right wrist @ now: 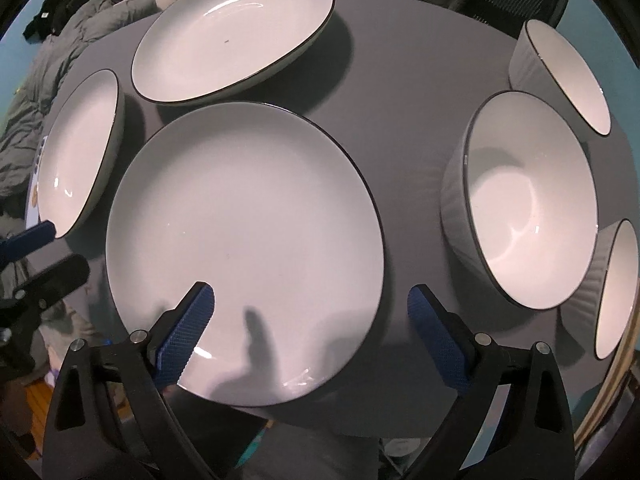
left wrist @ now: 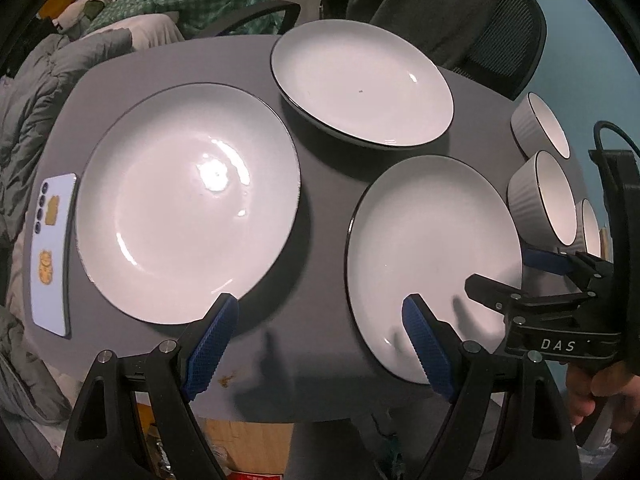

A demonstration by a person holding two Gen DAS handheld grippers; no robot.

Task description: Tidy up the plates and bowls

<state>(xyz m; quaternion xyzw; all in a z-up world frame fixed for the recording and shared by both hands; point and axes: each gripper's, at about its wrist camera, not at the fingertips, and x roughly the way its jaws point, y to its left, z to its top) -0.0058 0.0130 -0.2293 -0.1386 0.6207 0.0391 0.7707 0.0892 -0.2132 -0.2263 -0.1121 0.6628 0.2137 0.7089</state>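
White glazed ceramic dishes with thin dark rims cover a round grey table (left wrist: pixel 320 184). The landmark is the near flat white plate (right wrist: pixel 244 248), closest to both grippers. To its left sits a large flat white plate (left wrist: pixel 188 204); beyond it, a deeper white dish (left wrist: pixel 362 84). To its right stand three ribbed white bowls: the middle bowl (right wrist: pixel 532 200) shows fully, the far bowl (right wrist: pixel 568 76) is partly turned away, and the nearest bowl (right wrist: pixel 618 292) is cut off by the frame edge. A pale blue phone with stickers (left wrist: pixel 54 256) lies at the table's left edge, beside the large plate.

The left gripper (left wrist: pixel 320 340) hovers with its blue-padded fingers spread wide, holding nothing, between the large plate and the landmark plate. The right gripper (right wrist: pixel 312 332) is likewise spread wide and empty, one finger over the landmark plate's near rim, the other over bare table. A hand (left wrist: pixel 600 396) on the right gripper's handle is only partly visible. Jackets and a dark chair behind the table are blurred.
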